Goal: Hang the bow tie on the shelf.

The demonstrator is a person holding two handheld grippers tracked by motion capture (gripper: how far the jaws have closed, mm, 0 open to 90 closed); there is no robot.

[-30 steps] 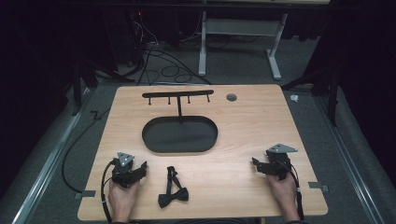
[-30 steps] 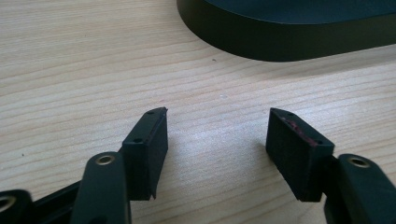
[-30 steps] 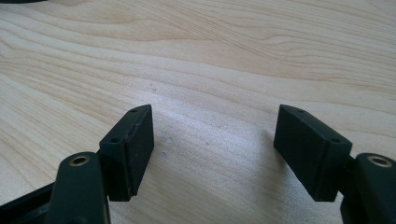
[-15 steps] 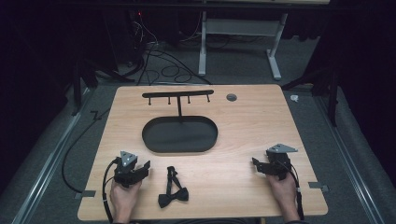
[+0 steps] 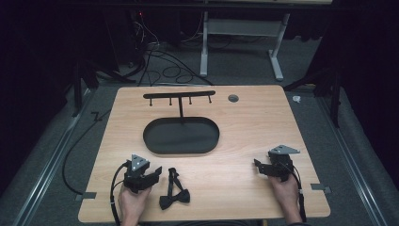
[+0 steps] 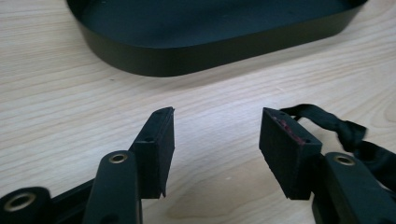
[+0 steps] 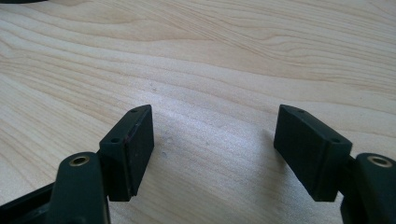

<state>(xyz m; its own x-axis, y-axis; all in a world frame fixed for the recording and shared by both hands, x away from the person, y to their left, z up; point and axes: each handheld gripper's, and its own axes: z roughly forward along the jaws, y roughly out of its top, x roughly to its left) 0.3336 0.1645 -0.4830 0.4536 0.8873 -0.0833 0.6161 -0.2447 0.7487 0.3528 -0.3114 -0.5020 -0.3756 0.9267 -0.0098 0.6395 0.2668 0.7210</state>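
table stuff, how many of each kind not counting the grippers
bow tie: 1
stand with tray base and hook bar: 1
total: 2

black hand-held gripper (image 5: 156, 172), brass screws

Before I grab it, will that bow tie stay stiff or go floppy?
Probably floppy: the bow tie is soft black fabric, and its strap lies crumpled on the table. It looks light, so pushing would likely bunch it rather than slide it whole. It won't roll.
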